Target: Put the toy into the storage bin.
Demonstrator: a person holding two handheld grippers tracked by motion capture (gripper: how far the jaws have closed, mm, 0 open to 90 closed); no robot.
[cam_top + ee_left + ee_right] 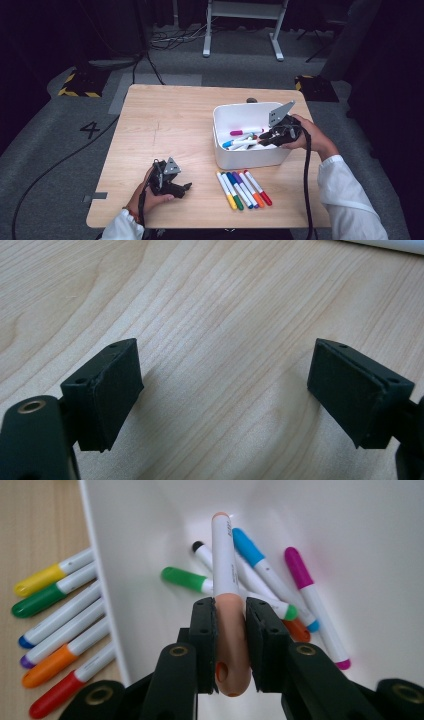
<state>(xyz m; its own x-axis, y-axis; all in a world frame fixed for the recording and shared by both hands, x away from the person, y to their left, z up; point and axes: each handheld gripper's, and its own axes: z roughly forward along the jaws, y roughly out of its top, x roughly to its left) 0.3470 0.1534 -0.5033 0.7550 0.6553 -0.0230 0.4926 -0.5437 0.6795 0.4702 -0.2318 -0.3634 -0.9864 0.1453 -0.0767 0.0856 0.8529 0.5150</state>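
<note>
High view, from the left: the left hand-held gripper (186, 186) rests on the counter (165, 125) near its front edge, jaws spread with nothing between them, bare wood under them in its own view. Next come six markers (244, 189) lying in a row on the counter, just in front of the white bin (235, 158). Over the bin, the right hand-held gripper (231, 630) pinches a peach marker (226, 580) by its cap end, barrel pointing down into the bin above the green, blue, pink and orange markers (270, 587) already lying there.

The grip looks narrow and sits at the very end of the marker, so the barrel could swing or slip out early. Released from this height, it might bounce off the pile; tilted toward the wall, it could catch the rim and fall onto the counter.
</note>
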